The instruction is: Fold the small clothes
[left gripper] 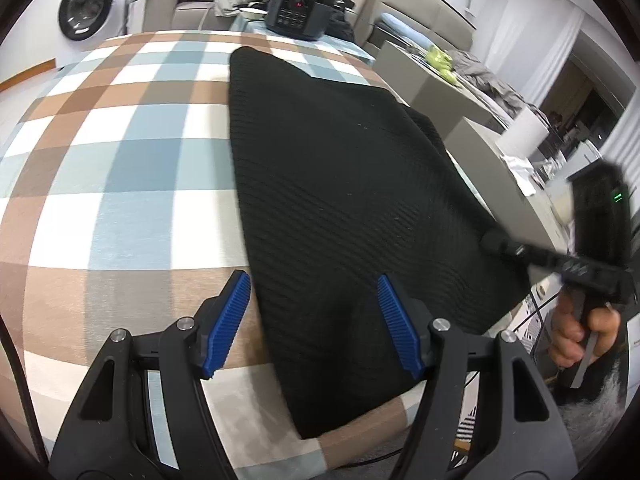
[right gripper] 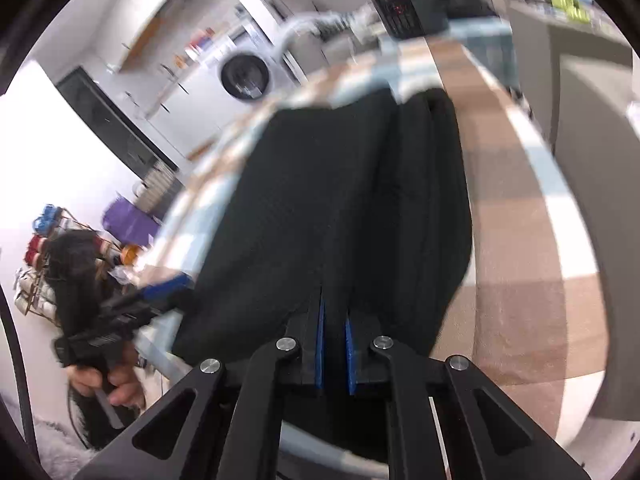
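Left wrist view: the left gripper (left gripper: 314, 320) hovers with its blue pads (left gripper: 230, 320) wide apart, holding nothing, above the near edge of a table under a checked cloth (left gripper: 120, 184). A black knit garment (left gripper: 340, 208) lies flat on the cloth, reaching from the near edge toward the far edge, right of the middle. One pad is over bare cloth, the other over the knit. The right gripper (left gripper: 494, 242) reaches in from the right edge, its tip at the garment's border. A cooker (left gripper: 302, 10) stands at the far edge; a washer (left gripper: 86, 6) is beyond the table.

Right wrist view, blurred: the right gripper (right gripper: 334, 344) has its pads close together with black knit (right gripper: 320, 200) between them, clamped on the garment's near border. The garment runs toward the far edge, a fold along its right side. The left gripper (right gripper: 160, 288) sits at the left edge.
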Motion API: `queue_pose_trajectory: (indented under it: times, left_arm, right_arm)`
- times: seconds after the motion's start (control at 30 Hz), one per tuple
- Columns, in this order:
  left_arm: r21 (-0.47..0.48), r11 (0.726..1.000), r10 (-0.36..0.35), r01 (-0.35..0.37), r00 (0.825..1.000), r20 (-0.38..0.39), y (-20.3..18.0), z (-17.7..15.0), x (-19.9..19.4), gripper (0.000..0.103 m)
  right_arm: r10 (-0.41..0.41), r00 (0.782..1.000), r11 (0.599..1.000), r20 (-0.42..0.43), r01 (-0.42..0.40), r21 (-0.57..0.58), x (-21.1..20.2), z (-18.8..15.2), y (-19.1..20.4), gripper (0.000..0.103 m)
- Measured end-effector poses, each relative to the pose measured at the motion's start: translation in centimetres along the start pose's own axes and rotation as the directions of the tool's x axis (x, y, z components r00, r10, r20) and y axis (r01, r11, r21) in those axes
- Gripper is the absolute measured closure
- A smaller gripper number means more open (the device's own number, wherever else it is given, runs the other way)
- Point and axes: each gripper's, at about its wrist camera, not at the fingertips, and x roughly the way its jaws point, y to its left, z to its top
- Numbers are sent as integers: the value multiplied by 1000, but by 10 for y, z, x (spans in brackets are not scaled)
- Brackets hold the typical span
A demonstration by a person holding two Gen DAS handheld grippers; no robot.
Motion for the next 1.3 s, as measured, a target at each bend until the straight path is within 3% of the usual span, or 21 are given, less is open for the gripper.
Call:
queue_pose_trajectory:
  times: [0.1, 0.17, 0.27, 0.33, 0.4, 0.5, 0.57, 0.63, 0.7, 0.83, 0.93, 1.0, 1.1, 1.17, 1.3]
  left_arm:
    - [25, 1000, 2, -2, 1000, 2, -7, -3, -3, 39]
    - [26, 1000, -2, 2, 1000, -1, -9, -6, -4, 39]
    - [32, 999, 4, -3, 1000, -5, -11, -11, -8, 39]
    - [39, 999, -9, 10, 1000, -5, -13, -15, -13, 39]
    - [46, 998, -33, 34, 999, -6, -16, -17, -15, 39]
    - [72, 997, -38, 39, 999, -10, -24, -18, -14, 39]
    - [87, 995, -39, 41, 999, -17, -28, -20, -13, 39]
    - [96, 994, -44, 46, 999, -25, -30, -22, -12, 39]
    - [104, 994, -43, 46, 999, -34, -32, -25, -10, 39]
    - [123, 991, -38, 44, 998, -50, -36, -29, -8, 39]
    - [131, 990, -43, 51, 997, -62, -37, -34, -6, 39]
    - [140, 989, -35, 44, 997, -69, -37, -36, -4, 39]
    - [163, 986, -21, 33, 997, -76, -38, -39, -6, 39]
    - [144, 989, -34, 43, 997, -65, -34, -37, -9, 39]
    - [65, 998, -20, 22, 999, -25, -17, -23, -8, 39]
  right_arm:
    - [-61, 998, 998, -11, 61, -18, -4, -3, 1, 95]
    - [-131, 987, 991, -92, 132, 1, 15, -11, -9, 95]
    - [-102, 992, 994, -74, 105, 41, 7, -14, -14, 90]
    - [-130, 990, 991, -48, 131, 14, -3, -16, -11, 88]
    - [-132, 988, 991, -76, 134, 20, -1, -20, -15, 88]
    - [-54, 996, 998, -67, 55, 22, -11, -26, -7, 85]
    - [-45, 996, 999, -72, 46, 2, -11, -30, -6, 78]
    - [-60, 994, 998, -93, 59, -8, -9, -34, -9, 80]
    - [-85, 992, 996, -88, 83, -25, -8, -33, -10, 94]
    - [-121, 992, 991, -17, 120, -64, -21, -21, 0, 95]
    - [-202, 977, 978, -71, 197, -67, -7, -22, -8, 95]
    - [-198, 976, 980, -88, 195, -41, -3, -23, -13, 95]
    - [-135, 990, 991, -32, 136, 7, -19, -19, -17, 84]
    - [-137, 991, 989, -4, 137, 55, -24, -15, -27, 66]
    - [-80, 997, 982, -11, 81, 169, -16, -11, -48, 65]
